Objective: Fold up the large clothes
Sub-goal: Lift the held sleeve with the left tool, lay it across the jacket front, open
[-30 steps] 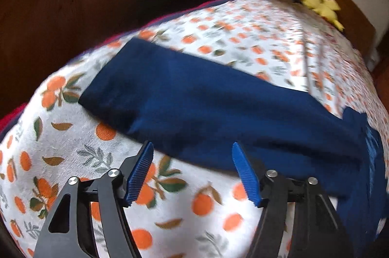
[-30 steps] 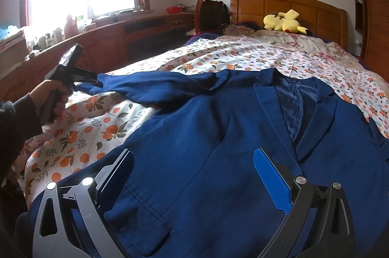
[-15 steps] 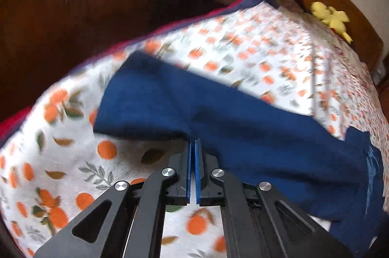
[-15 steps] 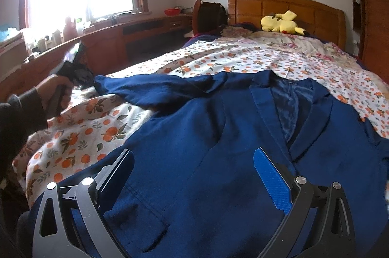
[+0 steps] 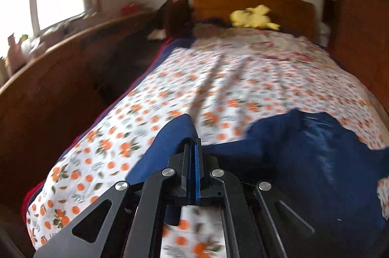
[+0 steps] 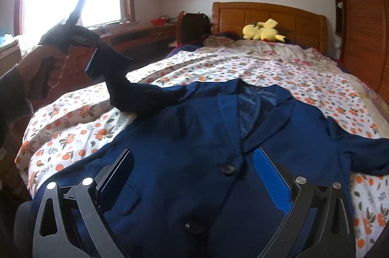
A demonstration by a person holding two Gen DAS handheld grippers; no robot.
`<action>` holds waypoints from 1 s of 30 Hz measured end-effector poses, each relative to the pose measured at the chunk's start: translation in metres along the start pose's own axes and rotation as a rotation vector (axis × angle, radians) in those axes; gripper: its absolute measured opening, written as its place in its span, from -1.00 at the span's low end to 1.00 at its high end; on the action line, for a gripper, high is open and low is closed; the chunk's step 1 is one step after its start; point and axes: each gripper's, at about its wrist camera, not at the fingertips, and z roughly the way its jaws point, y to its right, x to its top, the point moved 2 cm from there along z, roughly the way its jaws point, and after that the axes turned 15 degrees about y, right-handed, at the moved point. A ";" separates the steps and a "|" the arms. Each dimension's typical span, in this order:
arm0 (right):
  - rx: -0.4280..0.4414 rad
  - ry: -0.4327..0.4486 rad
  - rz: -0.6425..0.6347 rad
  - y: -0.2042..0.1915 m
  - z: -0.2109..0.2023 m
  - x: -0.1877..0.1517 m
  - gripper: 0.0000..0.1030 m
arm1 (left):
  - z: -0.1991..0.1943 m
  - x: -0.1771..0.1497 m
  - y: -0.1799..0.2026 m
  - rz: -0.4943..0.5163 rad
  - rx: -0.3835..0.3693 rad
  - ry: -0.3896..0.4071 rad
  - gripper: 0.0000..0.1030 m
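Observation:
A navy blue jacket [image 6: 184, 126] lies face up on the orange-print bedsheet [image 6: 73, 121], lapels toward the headboard. My left gripper [image 5: 193, 143] is shut on the jacket's left sleeve [image 5: 170, 136] near the cuff. In the right wrist view that left gripper [image 6: 93, 45], held by a hand [image 6: 46, 63], lifts the sleeve [image 6: 119, 80] off the bed at the left. My right gripper [image 6: 194, 175] is open low over the jacket's front, with a button [image 6: 227, 169] between its fingers. Nothing is gripped there.
A yellow plush toy [image 6: 263, 30] lies by the wooden headboard [image 6: 267, 13]. A wooden desk [image 5: 48, 87] under the window runs close along the bed's left side. A tall wooden cabinet [image 6: 362, 26] stands at the right. The far half of the sheet [image 5: 243, 78] is bare.
The left gripper closed on the sleeve near the cuff, then rose and swung, lifting the sleeve off the sheet. The right gripper shifted a little over the jacket front, still open.

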 end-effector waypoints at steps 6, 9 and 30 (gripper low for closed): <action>-0.045 0.028 0.024 0.027 -0.020 0.007 0.85 | -0.040 -0.004 0.081 0.062 -0.126 0.042 -0.97; -0.063 0.040 0.034 0.037 -0.027 0.010 0.85 | -0.056 -0.019 0.107 0.081 -0.174 0.047 -0.97; -0.088 0.027 0.037 0.046 -0.018 0.008 0.85 | -0.110 -0.144 0.135 0.071 -0.296 -0.005 0.19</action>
